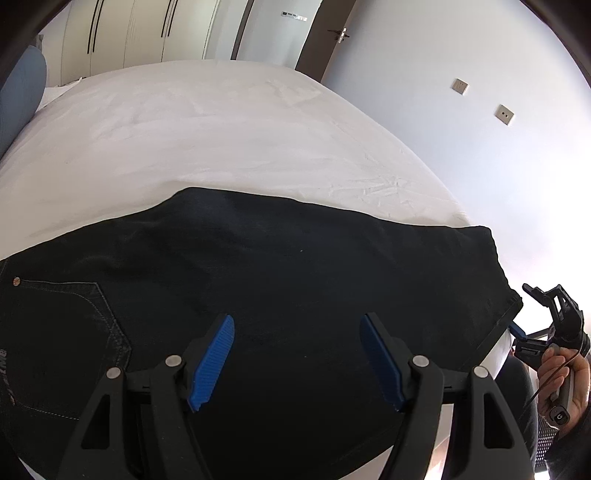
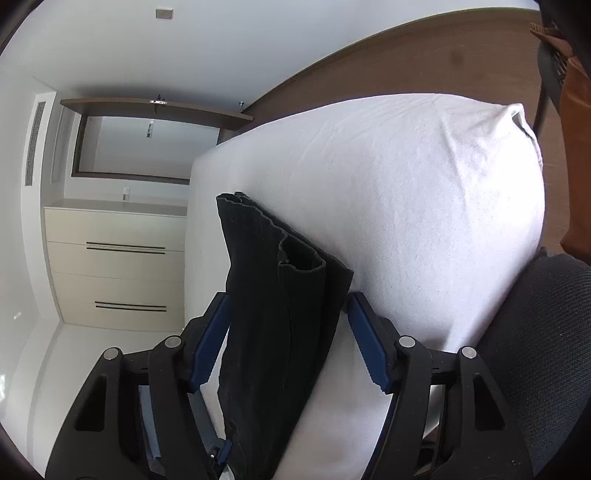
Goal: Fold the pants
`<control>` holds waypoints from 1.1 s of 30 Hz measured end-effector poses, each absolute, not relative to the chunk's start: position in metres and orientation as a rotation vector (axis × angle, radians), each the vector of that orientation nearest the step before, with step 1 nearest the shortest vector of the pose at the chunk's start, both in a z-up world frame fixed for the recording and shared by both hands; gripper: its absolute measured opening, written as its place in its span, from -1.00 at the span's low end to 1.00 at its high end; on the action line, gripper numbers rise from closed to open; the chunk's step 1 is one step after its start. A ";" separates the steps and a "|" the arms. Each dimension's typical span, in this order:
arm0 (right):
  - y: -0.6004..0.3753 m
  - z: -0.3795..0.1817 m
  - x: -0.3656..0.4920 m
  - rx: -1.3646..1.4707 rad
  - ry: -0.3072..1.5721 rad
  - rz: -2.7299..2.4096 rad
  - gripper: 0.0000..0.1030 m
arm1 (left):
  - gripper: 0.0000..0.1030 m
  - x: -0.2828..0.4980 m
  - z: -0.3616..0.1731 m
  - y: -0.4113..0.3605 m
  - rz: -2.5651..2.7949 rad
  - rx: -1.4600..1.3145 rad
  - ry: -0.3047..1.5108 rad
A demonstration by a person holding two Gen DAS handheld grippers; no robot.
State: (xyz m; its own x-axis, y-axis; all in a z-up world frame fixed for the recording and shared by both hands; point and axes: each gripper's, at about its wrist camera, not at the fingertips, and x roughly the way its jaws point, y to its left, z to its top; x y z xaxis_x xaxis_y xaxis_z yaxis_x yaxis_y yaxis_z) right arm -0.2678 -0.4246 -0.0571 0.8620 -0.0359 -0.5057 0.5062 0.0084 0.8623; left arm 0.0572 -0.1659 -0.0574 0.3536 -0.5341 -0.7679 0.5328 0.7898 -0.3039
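Note:
Black jeans (image 1: 280, 280) lie folded lengthwise across the near part of a white bed (image 1: 207, 133), waist and back pocket at the left, leg hems at the right edge. My left gripper (image 1: 297, 325) is open, hovering just above the middle of the jeans. My right gripper (image 1: 517, 330) sits at the hem end by the bed's right edge. In the right wrist view the right gripper (image 2: 286, 302) is open with the leg hems (image 2: 280, 266) between its jaws, both pads apart from the cloth.
A blue pillow (image 1: 22, 96) lies at the bed's far left. Cream wardrobe doors (image 1: 140, 33) and a doorway stand behind the bed. A dark mesh chair (image 2: 543, 332) stands by the bed's near right corner. A white wall (image 1: 461, 110) runs along the right.

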 end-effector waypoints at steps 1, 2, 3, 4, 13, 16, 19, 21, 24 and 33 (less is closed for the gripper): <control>-0.425 -0.061 -0.263 1.524 0.381 -0.438 0.23 | 0.42 0.060 -0.060 -0.169 -0.692 -0.008 1.003; -0.430 -0.062 -0.259 1.532 0.374 -0.436 0.21 | 0.42 0.062 -0.063 -0.172 -0.691 -0.013 1.015; -0.431 -0.060 -0.258 1.539 0.365 -0.428 0.21 | 0.40 0.064 -0.068 -0.174 -0.686 -0.021 1.034; -0.435 -0.063 -0.253 1.543 0.355 -0.420 0.21 | 0.26 0.065 -0.072 -0.175 -0.685 -0.027 1.048; -0.441 -0.077 -0.218 1.559 0.334 -0.395 -0.56 | -0.67 0.071 -0.105 -0.165 -0.645 -0.056 1.140; -0.442 -0.084 -0.208 1.557 0.335 -0.395 -0.74 | -0.78 0.075 -0.108 -0.160 -0.648 -0.070 1.153; -0.442 -0.087 -0.201 1.548 0.335 -0.392 -0.80 | -0.81 0.076 -0.112 -0.158 -0.651 -0.084 1.154; -0.442 -0.085 -0.195 1.530 0.345 -0.402 -0.80 | -0.81 0.075 -0.113 -0.156 -0.650 -0.082 1.149; -0.440 -0.079 -0.188 1.497 0.361 -0.422 -0.80 | -0.81 0.075 -0.112 -0.155 -0.648 -0.085 1.148; -0.417 -0.018 -0.151 1.243 0.459 -0.505 -0.81 | -0.81 0.077 -0.112 -0.147 -0.656 -0.097 1.140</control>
State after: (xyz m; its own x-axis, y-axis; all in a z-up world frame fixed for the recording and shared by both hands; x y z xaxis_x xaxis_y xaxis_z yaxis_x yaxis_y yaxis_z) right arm -0.1511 -0.4172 -0.0183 0.8035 -0.1117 -0.5848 0.5928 0.2409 0.7685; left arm 0.0775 -0.1466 -0.1123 0.2529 -0.5292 -0.8099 0.4343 0.8102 -0.3938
